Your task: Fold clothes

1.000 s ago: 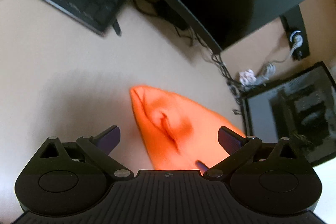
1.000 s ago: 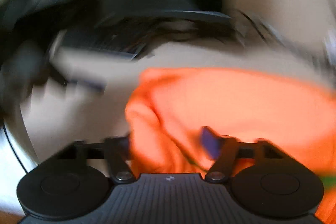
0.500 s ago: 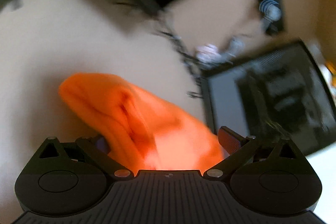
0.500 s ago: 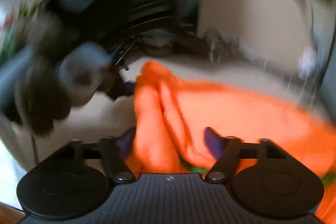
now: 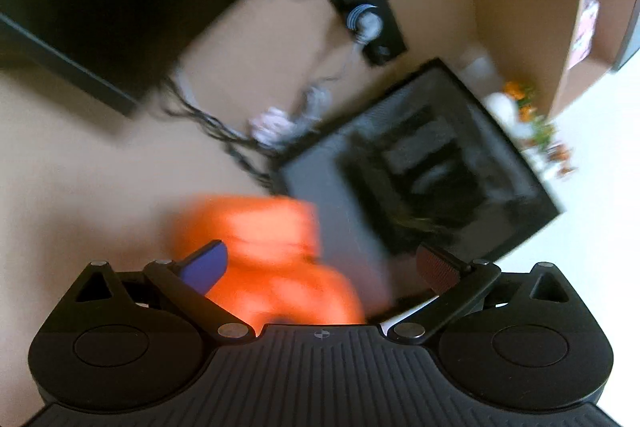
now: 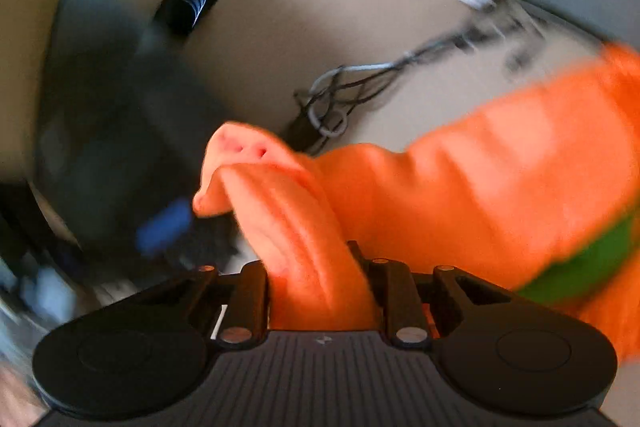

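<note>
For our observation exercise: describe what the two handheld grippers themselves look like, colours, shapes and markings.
The left gripper has a black ribbed body, two round black discs, silver pivot pins, one blue pad and one dark red pad. The right gripper has the same black ribbed body, discs and pins.

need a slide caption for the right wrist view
Right gripper shut on a bunched fold of the orange garment, lifted above the beige desk and its tangled cables.
</note>
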### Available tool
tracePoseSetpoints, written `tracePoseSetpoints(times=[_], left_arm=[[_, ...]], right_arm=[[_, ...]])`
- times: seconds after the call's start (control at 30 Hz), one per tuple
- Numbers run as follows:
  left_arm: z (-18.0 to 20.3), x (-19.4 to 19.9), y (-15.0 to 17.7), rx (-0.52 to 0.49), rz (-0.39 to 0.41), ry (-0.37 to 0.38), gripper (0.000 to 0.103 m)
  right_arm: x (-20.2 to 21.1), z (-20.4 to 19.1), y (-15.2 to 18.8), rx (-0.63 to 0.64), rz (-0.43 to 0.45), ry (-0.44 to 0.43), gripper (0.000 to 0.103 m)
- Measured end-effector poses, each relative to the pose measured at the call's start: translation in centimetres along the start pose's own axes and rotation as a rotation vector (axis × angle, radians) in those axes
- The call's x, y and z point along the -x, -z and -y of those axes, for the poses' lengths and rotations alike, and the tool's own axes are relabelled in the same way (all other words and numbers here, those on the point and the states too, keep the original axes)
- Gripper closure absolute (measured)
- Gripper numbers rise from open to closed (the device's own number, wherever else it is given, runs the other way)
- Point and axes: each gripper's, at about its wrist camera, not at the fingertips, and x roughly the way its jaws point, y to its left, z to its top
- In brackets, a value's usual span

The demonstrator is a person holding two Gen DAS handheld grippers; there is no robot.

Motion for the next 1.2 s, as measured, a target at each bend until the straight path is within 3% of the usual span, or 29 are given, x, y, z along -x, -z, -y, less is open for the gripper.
tracePoseSetpoints(times=[0.1, 0.23, 0.3, 0.37, 0.43, 0.5, 0.57, 0.73, 0.93, 1.03, 1.07, 1.2], left_arm=[[-1.0, -2.1, 0.3, -0.003, -0.067, -0.097, 0.0], [-0.7, -8.5, 1.1, -0.065, -0.184, -0.184, 0.0], [-0.7, -11.5, 1.3, -0.084, -0.23, -0.199, 0.0], [-0.8, -14.5, 1.4, -0.089, -0.273, -0.223, 0.0], [-0.8, -16.3, 1.3, -0.125, -0.297, -0.258, 0.0], [-0.8, -17.8, 1.4, -0.152, -0.315, -0.29, 0.0], [-1.0, -18.4, 1.6, -0.15, -0.324, -0.308, 0.0], [-1.9, -17.7, 1.5, -0.109, -0.325, -0.322, 0.0], [0.0, -15.7, 0.3, -0.146, -0.286, -0.224, 0.0], [1.7, -16.5, 0.0, -0.193, -0.283, -0.176, 0.0], [1.9, -17.4, 0.2, -0.212, -0.295, -0.199, 0.0], [0.4, -22.0, 0.7, -0.253, -0.352, -0.413, 0.0]], right_arm=[[2.0, 2.9, -0.2, -0.192, 0.039, -0.046, 0.084], [3.7, 3.8, 0.0, -0.129, 0.088, 0.053, 0.084], [4.4, 3.3, 0.0, -0.01, 0.109, 0.135, 0.08], [4.7, 1.6, -0.1, 0.187, 0.141, 0.265, 0.068], [5.1, -0.6, 0.9, 0.421, 0.19, 0.415, 0.038], [5.0, -2.3, 2.2, 0.634, 0.237, 0.512, 0.031], [4.9, -3.9, 3.7, 0.843, 0.283, 0.596, 0.03], [1.9, -5.3, 5.1, 0.954, 0.212, 0.505, 0.03], [-1.6, -3.8, 3.4, 0.842, 0.031, 0.442, 0.022], [-2.1, -4.1, 4.2, 0.916, -0.013, 0.447, 0.019], [-2.1, -4.1, 4.6, 0.934, -0.018, 0.451, 0.019], [-0.5, -3.5, 4.7, 0.899, -0.001, 0.449, 0.019]])
